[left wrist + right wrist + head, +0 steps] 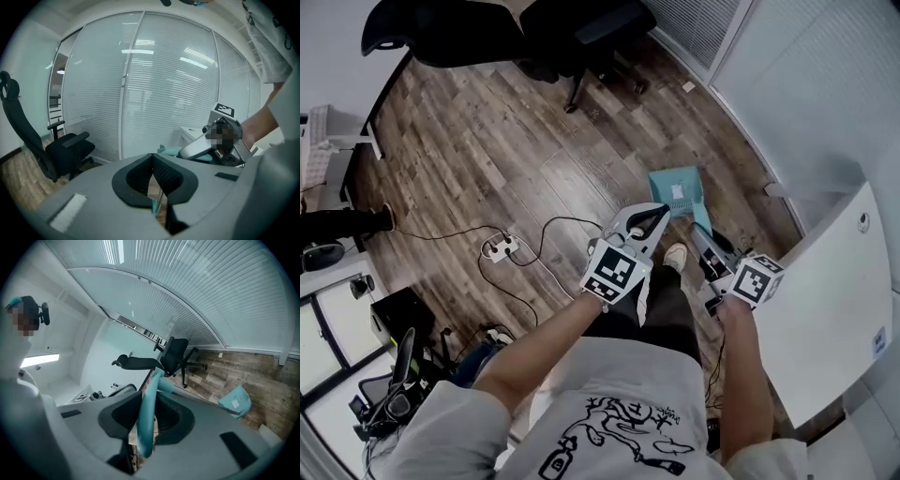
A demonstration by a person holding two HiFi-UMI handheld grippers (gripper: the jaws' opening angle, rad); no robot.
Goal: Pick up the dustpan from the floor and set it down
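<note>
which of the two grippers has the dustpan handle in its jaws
The right gripper: the teal dustpan handle is clamped between its jaws. The left gripper has its jaws shut with nothing between them.

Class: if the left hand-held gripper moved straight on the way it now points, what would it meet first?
Probably the teal dustpan, just beyond the left hand-held gripper; depth is unclear.

Black office chairs [572, 37] stand beyond a power strip [500, 248] (cables trailing).
</note>
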